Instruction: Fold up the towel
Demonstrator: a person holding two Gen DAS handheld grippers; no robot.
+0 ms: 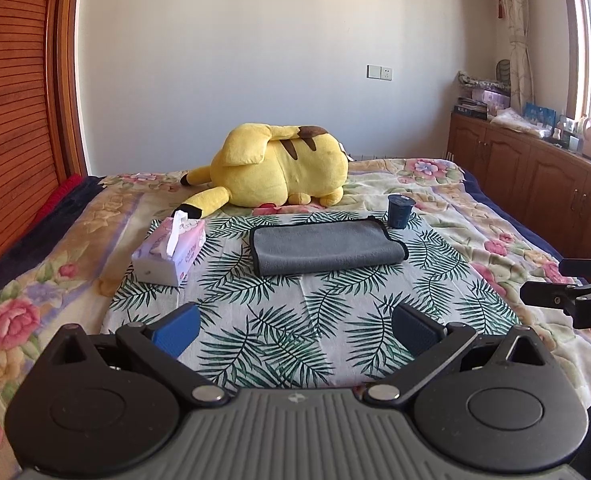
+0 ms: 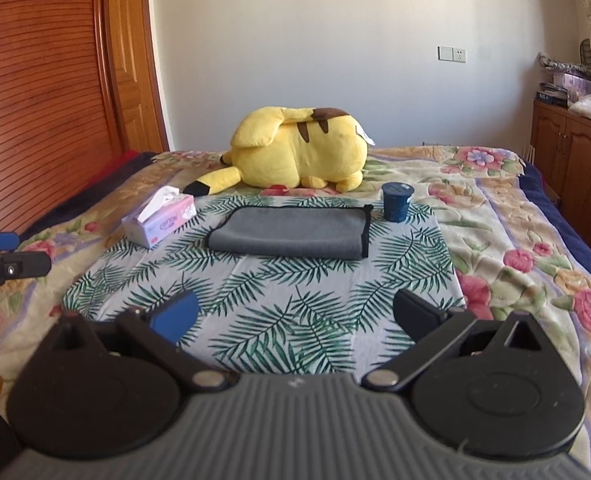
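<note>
A grey towel with a black hem lies folded in a flat rectangle on a palm-leaf cloth on the bed; it also shows in the right wrist view. My left gripper is open and empty, held above the cloth well short of the towel. My right gripper is also open and empty, at a similar distance from the towel. Part of the right gripper shows at the right edge of the left wrist view.
A tissue box sits left of the towel. A dark blue cup stands at the towel's far right corner. A yellow plush toy lies behind. Wooden wardrobe at left, cabinets at right.
</note>
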